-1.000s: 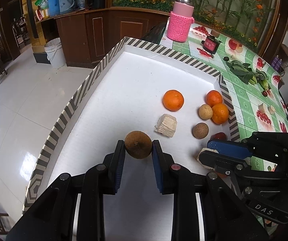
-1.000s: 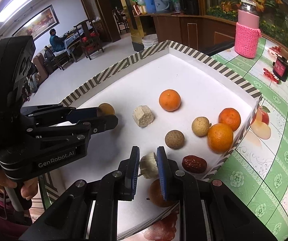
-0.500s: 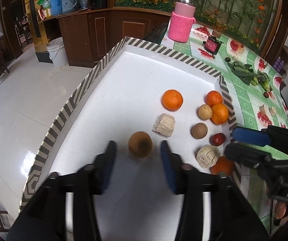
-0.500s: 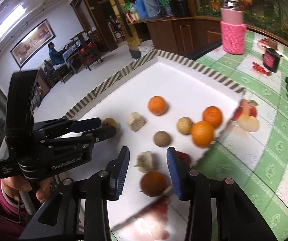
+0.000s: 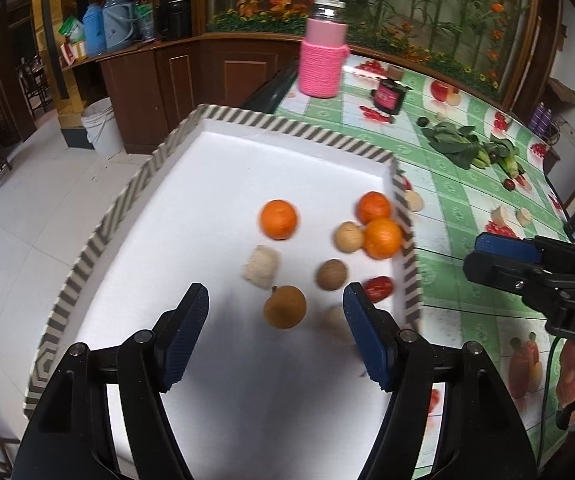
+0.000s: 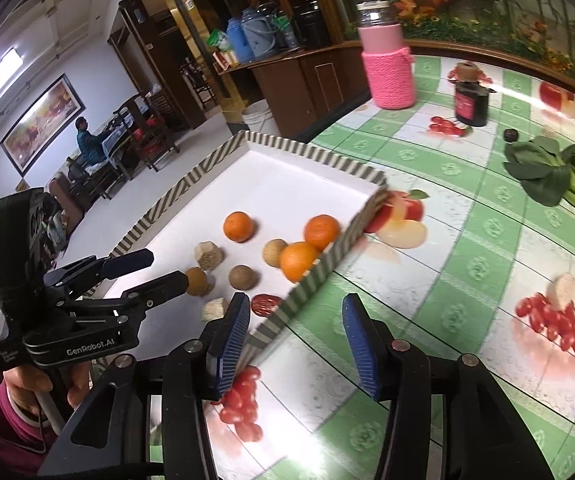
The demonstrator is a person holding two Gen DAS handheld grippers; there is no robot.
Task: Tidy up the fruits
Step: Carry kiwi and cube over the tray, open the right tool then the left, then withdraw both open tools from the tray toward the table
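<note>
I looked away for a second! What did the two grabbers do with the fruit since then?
Both let go. The left gripper released the round brown fruit and now stands open behind it. The right gripper dropped the pale chunky piece and swung off the striped-rim white tray over the green checked tablecloth. The oranges and small red fruit stayed put.

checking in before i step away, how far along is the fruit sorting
Done: oranges, brown fruits, the red date and pale chunks lie inside the striped tray. In hand: nothing; the left tongs and right tongs are both open and empty. Left: a pale chunk still lies on the tablecloth.
</note>
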